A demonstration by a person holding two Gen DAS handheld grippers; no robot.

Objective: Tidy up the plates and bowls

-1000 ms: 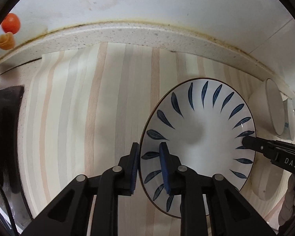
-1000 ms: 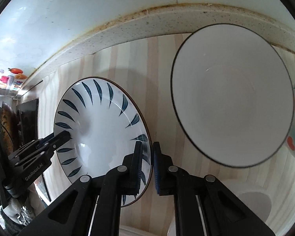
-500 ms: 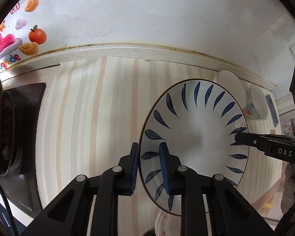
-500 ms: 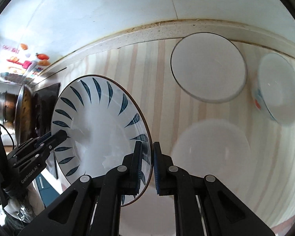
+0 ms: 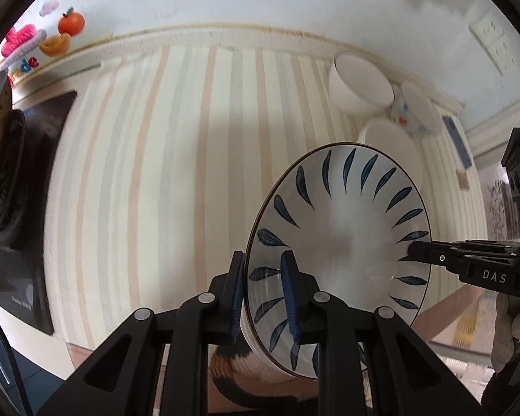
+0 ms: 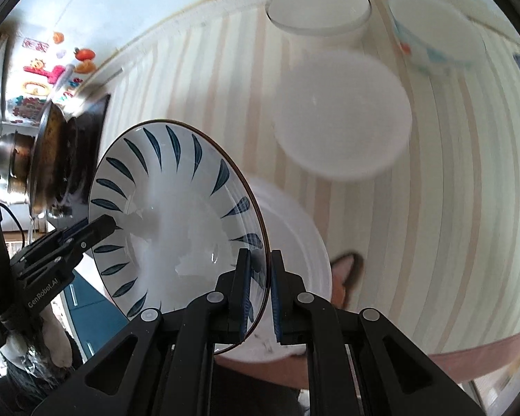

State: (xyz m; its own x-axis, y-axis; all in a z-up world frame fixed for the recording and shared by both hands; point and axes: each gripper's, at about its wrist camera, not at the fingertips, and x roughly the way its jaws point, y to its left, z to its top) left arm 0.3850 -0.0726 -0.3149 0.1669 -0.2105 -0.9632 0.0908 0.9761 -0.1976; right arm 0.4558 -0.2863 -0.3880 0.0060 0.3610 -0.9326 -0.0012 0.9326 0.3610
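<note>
A blue-leaf patterned plate (image 5: 339, 253) is being held in the air above a striped countertop (image 5: 176, 159), gripped at opposite rims by both tools. The left gripper (image 5: 263, 277) is being kept clenched on the plate's near-left edge, while the right gripper (image 6: 258, 277) is clamped on the opposite rim. Beyond, a white bowl (image 6: 317, 10), a floral bowl (image 6: 436, 31) and a white plate (image 6: 343, 118) are being left close together by the wall, and another white plate (image 6: 294, 242) is lying just under the lifted one.

"DAS" on right claw (image 5: 412, 253), "GenRobot.AI" on left claw (image 6: 111, 223)
</note>
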